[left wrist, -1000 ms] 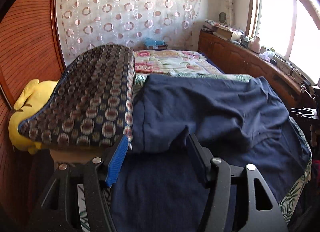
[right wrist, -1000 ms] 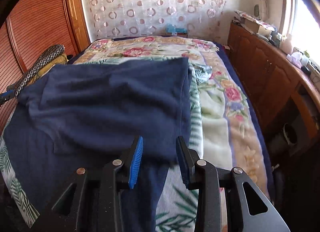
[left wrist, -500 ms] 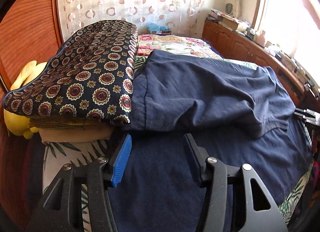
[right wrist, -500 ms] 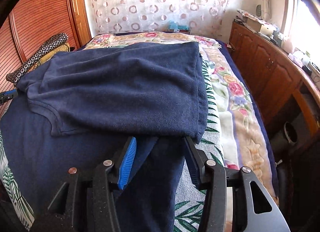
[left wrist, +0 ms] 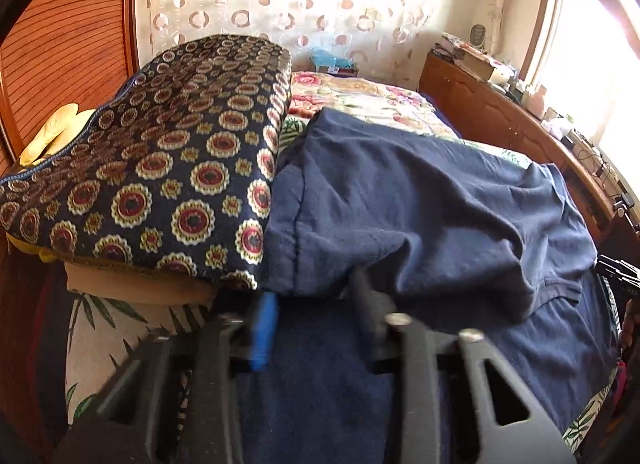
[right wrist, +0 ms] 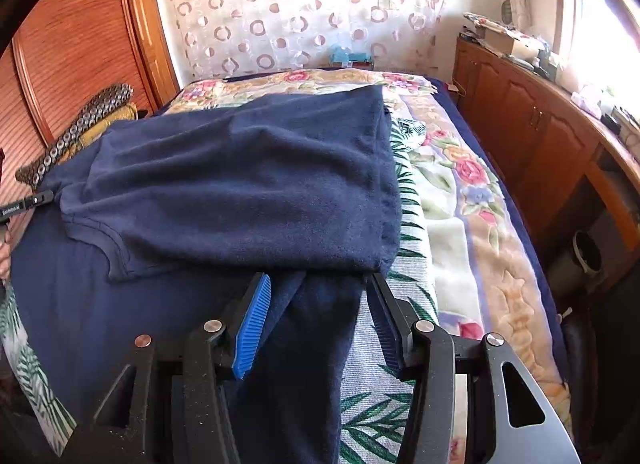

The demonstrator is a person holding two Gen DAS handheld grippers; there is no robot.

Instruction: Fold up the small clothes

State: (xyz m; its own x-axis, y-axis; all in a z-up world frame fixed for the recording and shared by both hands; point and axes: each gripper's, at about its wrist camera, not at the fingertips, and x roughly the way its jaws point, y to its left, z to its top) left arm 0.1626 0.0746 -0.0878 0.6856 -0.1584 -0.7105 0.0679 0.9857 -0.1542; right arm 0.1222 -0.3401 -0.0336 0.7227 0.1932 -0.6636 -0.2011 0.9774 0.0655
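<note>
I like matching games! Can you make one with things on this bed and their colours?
Things:
1. shirt
2. patterned cushion
3. right claw
4. cabinet

Looks:
a. brown wood
b. plain navy blue, folded over
c. dark with red and gold circles
d. open, with a blue pad on one finger

Pairs: 1-b, 2-c, 3-d, 4-a

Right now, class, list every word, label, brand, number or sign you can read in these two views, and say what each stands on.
No text can be read for certain.
Left claw: small white print on its black body, too small to read.
Boxes on the wooden cabinet: any print too blurred.
Navy shirt: no label shows.
</note>
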